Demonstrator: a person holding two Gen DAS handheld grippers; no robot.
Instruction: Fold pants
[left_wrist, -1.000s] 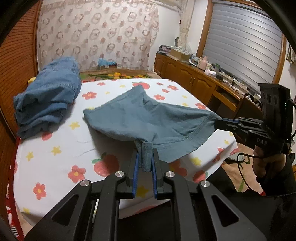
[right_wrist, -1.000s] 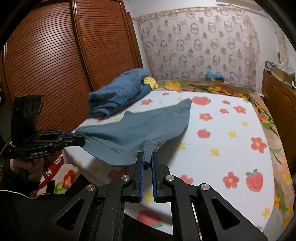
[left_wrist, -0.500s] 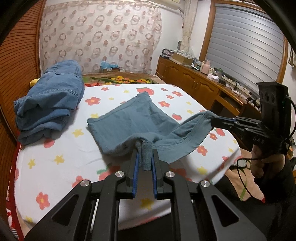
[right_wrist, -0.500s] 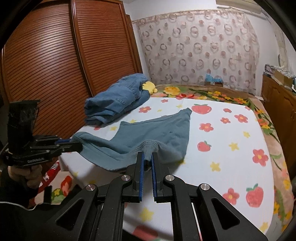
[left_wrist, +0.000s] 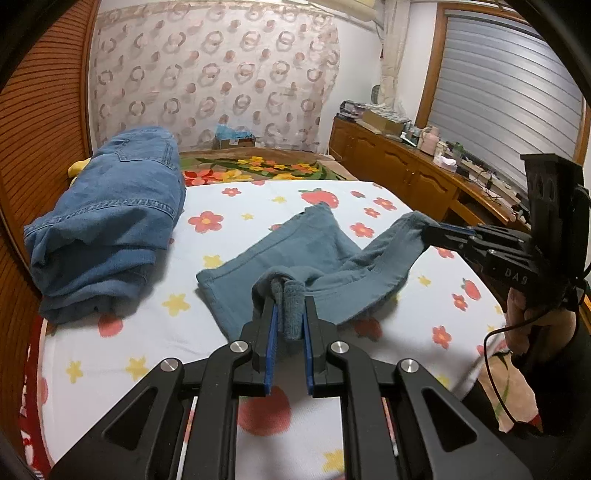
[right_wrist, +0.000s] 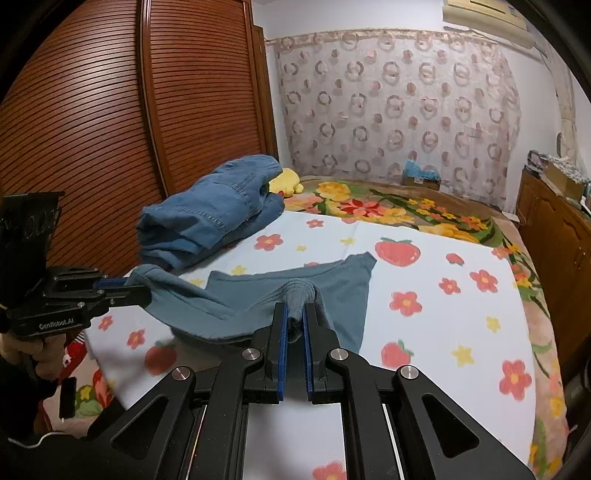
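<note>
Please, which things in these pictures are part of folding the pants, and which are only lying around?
Part of the job:
- grey-blue pants, on the bed sheet
- left tool, shut on the pants
- right tool, shut on the pants

Only lying around:
- denim pile
- yellow plush toy
- cardboard box

The yellow toy (mostly hidden) lies behind the denim pile.
</note>
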